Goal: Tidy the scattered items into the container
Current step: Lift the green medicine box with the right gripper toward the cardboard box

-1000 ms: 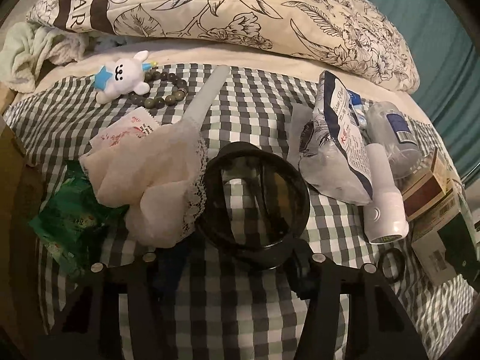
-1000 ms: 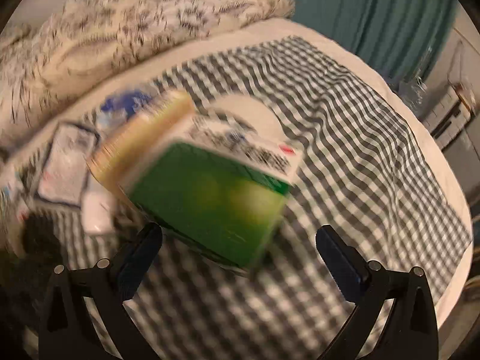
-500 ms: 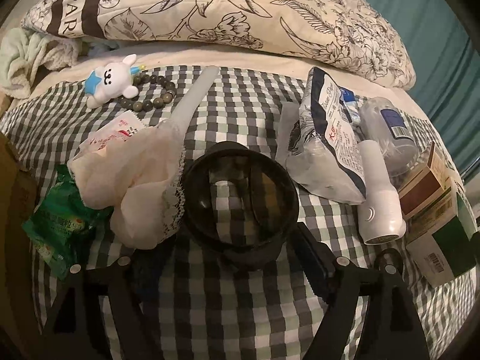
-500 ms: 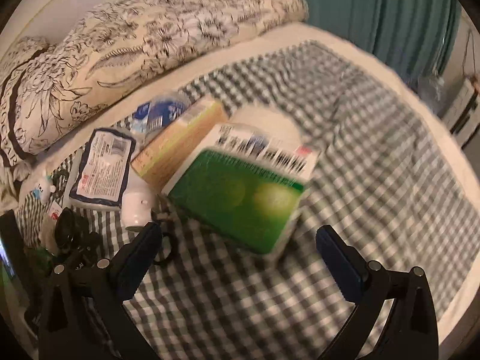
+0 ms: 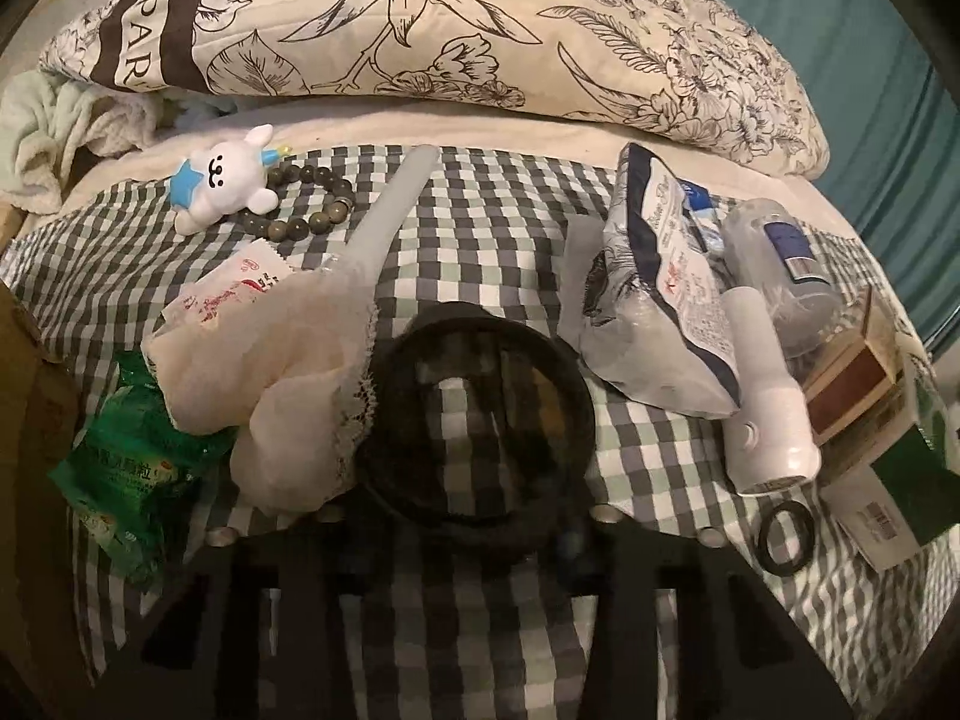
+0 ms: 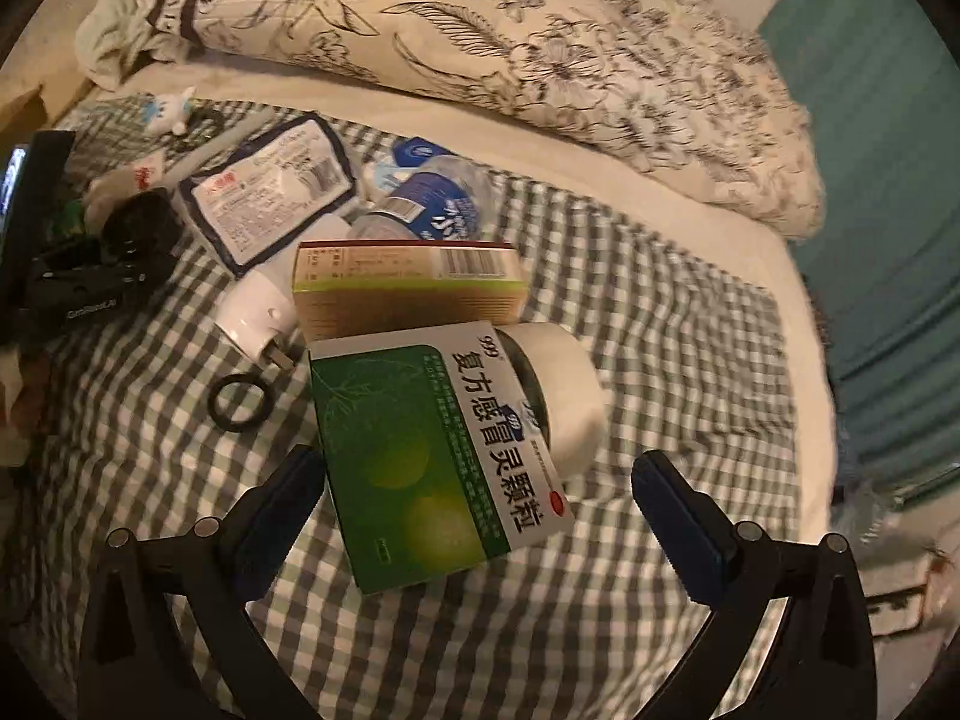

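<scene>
Scattered items lie on a checked cloth (image 5: 492,240). A black ring-shaped container (image 5: 480,420) sits right in front of my left gripper (image 5: 456,522), whose jaws flank its near rim; whether they grip it is unclear. Beside it lie a lace cloth (image 5: 282,372), a green packet (image 5: 132,468), a white toy (image 5: 222,180) and a bead bracelet (image 5: 312,204). My right gripper (image 6: 480,498) is open, its jaws either side of a green medicine box (image 6: 432,456). A brown box (image 6: 408,294), white jar (image 6: 564,384), white plug (image 6: 258,312), black rubber ring (image 6: 240,402) and foil pouch (image 6: 270,192) lie behind.
A floral pillow (image 5: 450,30) lies along the back of the bed. A crumpled water bottle (image 6: 432,204) rests by the pouch. A teal curtain (image 6: 888,180) hangs on the right, past the bed's edge. A brown edge (image 5: 24,420) shows at the far left.
My right gripper has pulled back and steadied; the green box now lies flat between its open jaws. My left gripper has edged closer to the black container.
</scene>
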`<state>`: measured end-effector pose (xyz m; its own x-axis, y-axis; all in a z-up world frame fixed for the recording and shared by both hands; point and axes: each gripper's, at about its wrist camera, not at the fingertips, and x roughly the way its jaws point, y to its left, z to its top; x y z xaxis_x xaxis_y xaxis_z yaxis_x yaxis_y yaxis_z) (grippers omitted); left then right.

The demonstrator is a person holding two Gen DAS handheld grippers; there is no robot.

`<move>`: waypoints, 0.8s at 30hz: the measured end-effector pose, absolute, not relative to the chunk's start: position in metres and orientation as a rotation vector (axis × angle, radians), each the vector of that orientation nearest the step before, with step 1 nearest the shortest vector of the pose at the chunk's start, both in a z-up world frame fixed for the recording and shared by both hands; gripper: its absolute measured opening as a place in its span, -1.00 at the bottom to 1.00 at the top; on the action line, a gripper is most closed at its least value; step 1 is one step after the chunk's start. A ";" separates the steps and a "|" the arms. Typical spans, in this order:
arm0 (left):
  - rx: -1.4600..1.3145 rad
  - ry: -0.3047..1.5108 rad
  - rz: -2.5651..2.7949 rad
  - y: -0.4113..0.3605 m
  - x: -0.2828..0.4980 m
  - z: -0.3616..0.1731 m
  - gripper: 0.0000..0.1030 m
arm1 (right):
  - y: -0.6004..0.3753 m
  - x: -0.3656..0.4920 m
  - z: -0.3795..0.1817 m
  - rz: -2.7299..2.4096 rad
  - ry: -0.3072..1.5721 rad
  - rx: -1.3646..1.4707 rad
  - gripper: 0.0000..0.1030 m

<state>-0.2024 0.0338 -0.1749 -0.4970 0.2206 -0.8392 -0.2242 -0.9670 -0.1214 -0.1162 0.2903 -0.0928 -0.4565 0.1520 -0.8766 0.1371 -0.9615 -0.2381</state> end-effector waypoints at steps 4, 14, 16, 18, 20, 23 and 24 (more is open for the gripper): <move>-1.408 -0.008 2.505 0.029 -0.193 -0.170 -0.27 | 0.291 -0.116 -0.102 2.647 -0.373 -1.666 0.99; -1.407 -0.092 2.504 0.005 -0.156 -0.146 -0.29 | 0.278 -0.099 -0.110 2.704 -0.189 -1.608 0.98; -1.416 -0.063 2.527 0.003 -0.149 -0.143 -0.29 | 0.276 -0.094 -0.112 2.697 -0.168 -1.612 0.93; -1.418 -0.049 2.541 0.001 -0.144 -0.141 -0.28 | 0.272 -0.087 -0.112 2.708 -0.149 -1.619 0.93; -1.417 -0.049 2.549 0.000 -0.140 -0.141 -0.28 | 0.269 -0.080 -0.111 2.731 -0.122 -1.614 0.93; -1.436 -0.054 2.550 -0.002 -0.134 -0.144 -0.28 | 0.265 -0.080 -0.116 2.728 -0.079 -1.608 0.94; -1.442 -0.055 2.551 -0.002 -0.133 -0.146 -0.28 | 0.265 -0.083 -0.118 2.713 -0.081 -1.599 0.94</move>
